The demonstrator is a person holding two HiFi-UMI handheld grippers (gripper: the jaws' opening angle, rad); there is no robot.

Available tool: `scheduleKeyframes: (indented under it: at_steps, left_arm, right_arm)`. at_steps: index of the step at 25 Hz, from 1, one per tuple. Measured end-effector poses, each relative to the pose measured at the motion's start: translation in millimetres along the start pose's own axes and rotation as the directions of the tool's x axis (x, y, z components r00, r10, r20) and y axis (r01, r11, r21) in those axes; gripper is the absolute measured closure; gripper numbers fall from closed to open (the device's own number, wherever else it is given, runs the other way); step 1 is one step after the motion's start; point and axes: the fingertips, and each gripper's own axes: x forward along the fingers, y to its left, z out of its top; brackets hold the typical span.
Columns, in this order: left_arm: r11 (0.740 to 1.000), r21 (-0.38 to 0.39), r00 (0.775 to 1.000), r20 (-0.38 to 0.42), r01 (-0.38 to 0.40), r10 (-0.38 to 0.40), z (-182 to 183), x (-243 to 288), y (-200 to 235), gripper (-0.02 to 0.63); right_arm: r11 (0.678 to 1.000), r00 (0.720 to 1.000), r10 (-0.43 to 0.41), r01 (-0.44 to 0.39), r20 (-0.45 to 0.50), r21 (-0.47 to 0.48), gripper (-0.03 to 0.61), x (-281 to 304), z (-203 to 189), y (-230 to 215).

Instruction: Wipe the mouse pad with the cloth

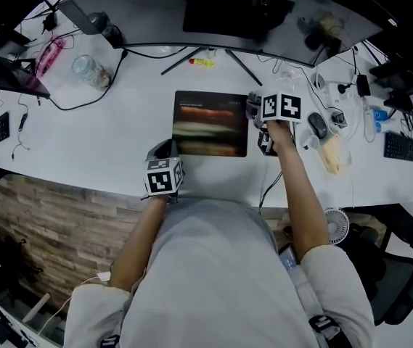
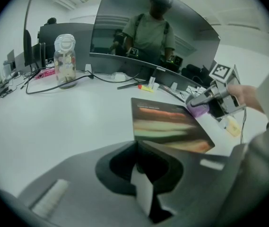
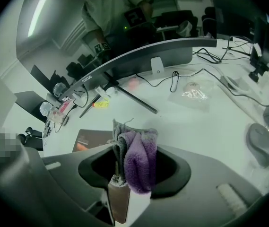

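A dark mouse pad (image 1: 210,122) with orange streaks lies flat on the white desk (image 1: 104,140); it also shows in the left gripper view as the mouse pad (image 2: 167,123). My right gripper (image 1: 254,107) hovers at the pad's right edge, shut on a purple and grey cloth (image 3: 136,157). The cloth (image 2: 199,109) bunches between the jaws. My left gripper (image 1: 164,151) rests near the pad's front left corner, shut with nothing in it.
A curved monitor on a tripod stand (image 1: 206,53) spans the back. A clear jar (image 1: 90,70) and cable (image 1: 83,106) lie at the left. A mouse (image 1: 318,125), a plastic bag (image 3: 195,92) and chargers crowd the right. A yellow marker (image 1: 202,62) lies behind the pad.
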Motion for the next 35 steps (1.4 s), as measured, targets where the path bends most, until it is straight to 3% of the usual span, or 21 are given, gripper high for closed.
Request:
scheduleKeyframes:
  at_steps: [9,24,35]
  left_arm:
    - [1.000,0.019,1.000,0.014,-0.021,0.021,0,0,-1,0.614]
    - [1.000,0.019,1.000,0.015,-0.017,0.017,0,-1,-1,0.614]
    - [1.000,0.014,1.000,0.011,-0.010,0.009,0,0,2,0.614]
  right_arm:
    - [0.995,0.995,0.100,-0.100,0.020,0.004,0.383,-1,-4,46]
    - [0.961,0.963,0.261,-0.265,-0.063,-0.075,0.382,33,-33,169]
    - [0.946,0.947,0.308,-0.315,-0.094,-0.080,0.380,55,-44,214]
